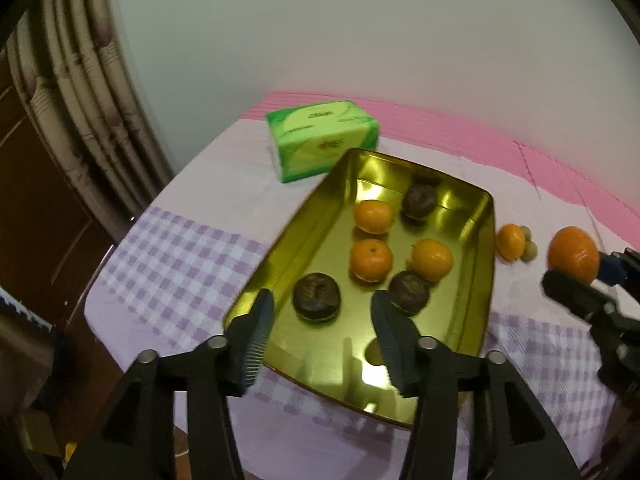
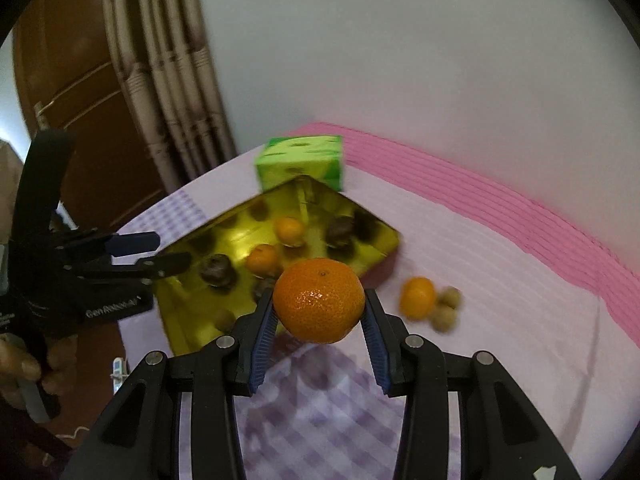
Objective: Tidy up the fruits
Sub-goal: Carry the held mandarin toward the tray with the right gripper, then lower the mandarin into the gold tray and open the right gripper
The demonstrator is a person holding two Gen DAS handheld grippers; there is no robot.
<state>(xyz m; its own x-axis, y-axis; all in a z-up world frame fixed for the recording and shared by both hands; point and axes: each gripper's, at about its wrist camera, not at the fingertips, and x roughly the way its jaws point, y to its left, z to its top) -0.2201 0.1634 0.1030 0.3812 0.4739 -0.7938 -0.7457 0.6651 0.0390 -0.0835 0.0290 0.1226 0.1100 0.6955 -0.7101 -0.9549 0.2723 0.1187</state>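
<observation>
A gold metal tray (image 1: 320, 208) (image 2: 384, 240) lies on the table. It holds three tangerines (image 1: 371, 261) and three dark round fruits (image 1: 317, 297). My left gripper (image 1: 322, 308) is open and empty above the tray's near end. My right gripper (image 2: 319, 307) is shut on a large tangerine (image 2: 319, 301) (image 1: 573, 255) and holds it above the table, right of the tray. Another tangerine (image 1: 511, 242) (image 2: 417, 297) and two small tan fruits (image 1: 529, 247) (image 2: 446, 308) lie on the cloth right of the tray.
A green tissue box (image 1: 322, 145) (image 2: 301, 160) stands behind the tray. The tablecloth (image 1: 172, 256) is lilac checked with a pink band near the wall. A curtain (image 1: 76, 92) and a wooden door (image 2: 72, 80) are to the left.
</observation>
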